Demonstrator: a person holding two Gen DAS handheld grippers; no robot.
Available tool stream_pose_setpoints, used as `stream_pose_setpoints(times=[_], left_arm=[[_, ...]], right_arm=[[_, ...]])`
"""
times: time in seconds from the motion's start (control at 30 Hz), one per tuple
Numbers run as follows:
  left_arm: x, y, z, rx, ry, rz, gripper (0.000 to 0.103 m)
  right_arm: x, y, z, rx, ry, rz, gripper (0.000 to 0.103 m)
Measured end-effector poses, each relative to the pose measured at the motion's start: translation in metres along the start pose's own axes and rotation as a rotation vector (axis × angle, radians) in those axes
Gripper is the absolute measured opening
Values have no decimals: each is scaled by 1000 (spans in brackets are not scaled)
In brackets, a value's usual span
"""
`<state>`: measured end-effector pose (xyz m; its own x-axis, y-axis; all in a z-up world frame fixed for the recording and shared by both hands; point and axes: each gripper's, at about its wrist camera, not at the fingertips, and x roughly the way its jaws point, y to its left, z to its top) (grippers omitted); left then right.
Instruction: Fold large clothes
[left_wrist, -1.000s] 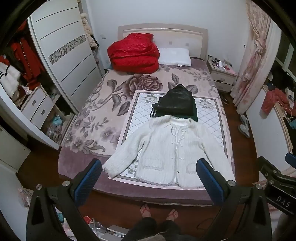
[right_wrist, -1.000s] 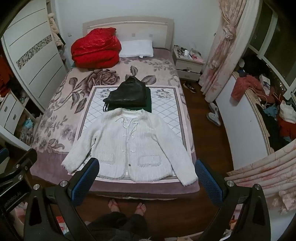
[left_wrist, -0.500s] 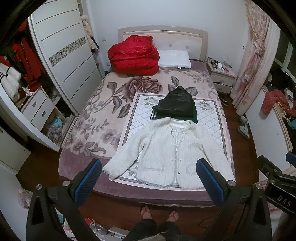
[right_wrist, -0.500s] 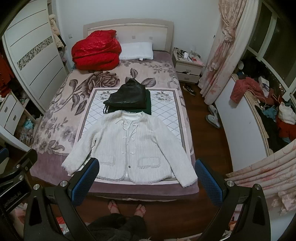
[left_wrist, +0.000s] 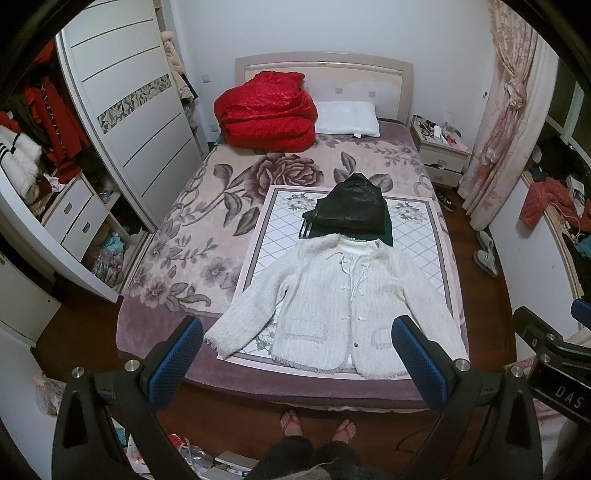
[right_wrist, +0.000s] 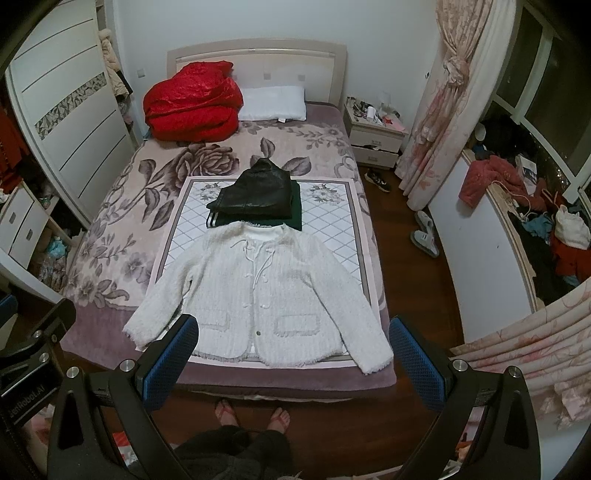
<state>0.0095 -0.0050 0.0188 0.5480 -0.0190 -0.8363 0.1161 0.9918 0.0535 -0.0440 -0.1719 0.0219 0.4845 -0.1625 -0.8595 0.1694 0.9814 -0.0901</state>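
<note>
Step in hand: the white jacket (right_wrist: 258, 295) is being sized up from above before any fold; nothing is being gripped yet.
Left gripper (left_wrist: 295, 354): its jaws are being held spread wide, empty, well above the foot of the bed.
Right gripper (right_wrist: 293, 352): likewise being held spread and empty, high over the bed's near edge.
Jacket: it is being left lying flat, front up, sleeves splayed outward, on the quilted mat (right_wrist: 332, 221), its collar touching a folded dark pile (right_wrist: 258, 199).
Doing it well: a sleeve cuff is probably best pinched first and carried across the chest, kept low so the fuzzy knit is not being dragged.
Surface: the mat is being backed by a floral blanket (right_wrist: 129, 206); soft, so pinches should be shallow.
Room: a red quilt (right_wrist: 192, 103) and pillow (right_wrist: 273, 103) are being kept at the headboard.
</note>
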Motion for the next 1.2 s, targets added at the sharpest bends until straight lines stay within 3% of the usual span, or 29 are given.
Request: stream_pose_setpoints(times=[1.2], left_arm=[[-14,-11,14,-2,-9,-2,103]], right_arm=[[-4,1,-1,-3,-11,-2,103]])
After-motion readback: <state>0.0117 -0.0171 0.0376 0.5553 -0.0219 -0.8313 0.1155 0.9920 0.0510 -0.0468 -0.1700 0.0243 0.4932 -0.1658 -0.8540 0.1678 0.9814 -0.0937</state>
